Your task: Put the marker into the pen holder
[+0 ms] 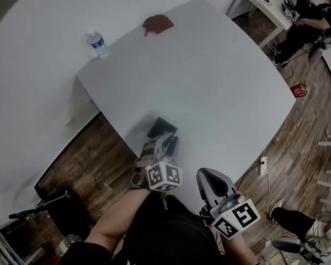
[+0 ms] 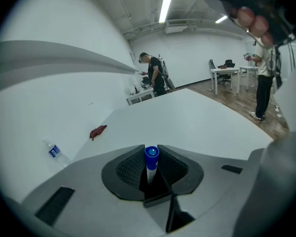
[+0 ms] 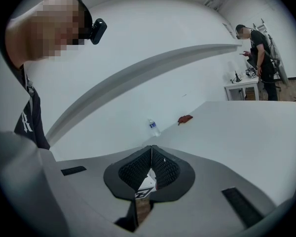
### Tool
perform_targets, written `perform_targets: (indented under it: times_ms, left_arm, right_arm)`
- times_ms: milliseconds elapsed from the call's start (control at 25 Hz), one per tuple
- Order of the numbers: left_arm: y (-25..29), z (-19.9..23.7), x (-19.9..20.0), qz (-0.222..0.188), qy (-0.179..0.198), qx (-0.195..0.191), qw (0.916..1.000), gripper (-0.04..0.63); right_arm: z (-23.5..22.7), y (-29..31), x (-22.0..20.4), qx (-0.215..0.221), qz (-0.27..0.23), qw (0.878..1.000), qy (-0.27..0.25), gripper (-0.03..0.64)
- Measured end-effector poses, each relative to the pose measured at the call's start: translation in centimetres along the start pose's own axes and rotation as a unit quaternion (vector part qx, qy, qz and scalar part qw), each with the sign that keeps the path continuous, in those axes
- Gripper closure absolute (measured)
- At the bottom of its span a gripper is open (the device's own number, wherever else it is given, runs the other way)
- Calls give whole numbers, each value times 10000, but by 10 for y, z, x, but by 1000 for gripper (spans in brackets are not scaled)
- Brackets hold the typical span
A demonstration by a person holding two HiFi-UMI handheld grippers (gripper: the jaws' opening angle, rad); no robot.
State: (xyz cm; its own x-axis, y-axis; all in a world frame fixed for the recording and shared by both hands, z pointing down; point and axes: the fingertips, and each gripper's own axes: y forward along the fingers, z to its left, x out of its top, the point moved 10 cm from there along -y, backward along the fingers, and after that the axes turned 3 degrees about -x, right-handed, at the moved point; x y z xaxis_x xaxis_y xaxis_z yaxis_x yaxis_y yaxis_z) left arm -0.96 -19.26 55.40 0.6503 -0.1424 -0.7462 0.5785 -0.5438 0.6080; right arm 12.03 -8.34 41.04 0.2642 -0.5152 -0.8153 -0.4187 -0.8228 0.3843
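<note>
Left claw [image 2: 150,149]: clenched on the marker [image 2: 151,168], pads pressing on its white barrel from both sides. Marker stands upright across the claw in the left gripper view, blue cap on top with its round end showing. The lower end drops out of sight below the pads. Right claw [image 3: 151,148]: pads closed together with nothing between them. It is held back and to the right, off the near edge of the surface [image 1: 209,76]. From the head view, 1 dark boxy object [image 1: 161,127] sits on the surface at its near corner, just beyond the left claw's tips. I take this for the pen holder, though its opening cannot be made out. The key relation is that the holder lies straight ahead of and slightly below the left claw, close by. The left claw is the nearer of the 2 and already carries the marker. My judgement is that the coming move needs the marker's hidden lower end brought over the holder's mouth, with the long axis kept near vertical, before lowering. The holder does not show in the left gripper view, so alignment cannot be confirmed from there.
</note>
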Motion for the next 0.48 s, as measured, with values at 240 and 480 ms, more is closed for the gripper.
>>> perform_targets:
  times_ms: [240, 480]
  left_arm:
    - [12, -2, -9, 163, -34, -99, 9998, 517]
    - [19, -4, -12, 250, 14, -86, 9996, 516]
  right_arm:
    - [-5, 7, 0, -42, 39, 10000, 66, 601]
    - [-9, 5, 2, -60, 42, 9999, 92, 601]
